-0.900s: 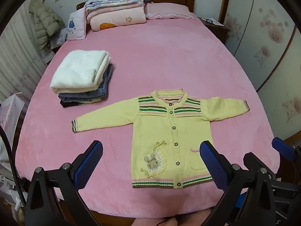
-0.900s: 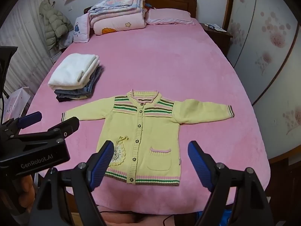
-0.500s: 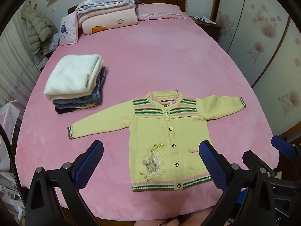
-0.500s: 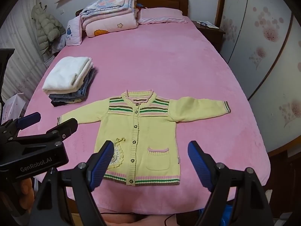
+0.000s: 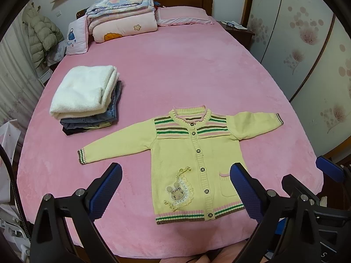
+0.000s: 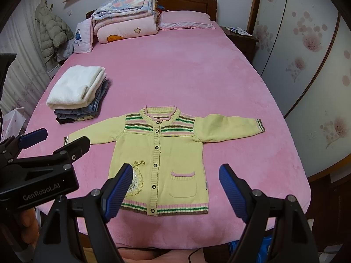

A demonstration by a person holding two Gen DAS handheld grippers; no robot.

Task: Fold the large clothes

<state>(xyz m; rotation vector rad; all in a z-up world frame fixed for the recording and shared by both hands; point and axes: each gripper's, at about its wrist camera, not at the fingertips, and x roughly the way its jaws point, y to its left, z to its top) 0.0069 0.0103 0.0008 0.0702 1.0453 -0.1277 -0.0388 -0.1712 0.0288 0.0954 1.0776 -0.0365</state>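
Observation:
A yellow knitted cardigan (image 5: pixel 197 153) (image 6: pixel 162 151) with striped yoke, buttons and a rabbit patch lies flat, front up, on the pink bed (image 5: pixel 175 70) (image 6: pixel 175 74), both sleeves spread sideways. My left gripper (image 5: pixel 175 188) hovers open above the cardigan's lower left part, holding nothing. Over the hem and the pocket, my right gripper (image 6: pixel 175 186) is open too, clear of the fabric. The left gripper (image 6: pixel 37 144) also shows at the left edge of the right wrist view.
A stack of folded clothes (image 5: pixel 87 96) (image 6: pixel 76 92) with a white item on top sits on the bed's left side. Folded quilts (image 5: pixel 122 19) and a pillow (image 5: pixel 184 15) lie at the headboard. A nightstand (image 5: pixel 237 30) and wardrobe doors (image 5: pixel 307 54) are on the right.
Both grippers have drifted slightly, so the cardigan sits a little differently in each view. The jaws stay wide apart and the cardigan lies unmoved.

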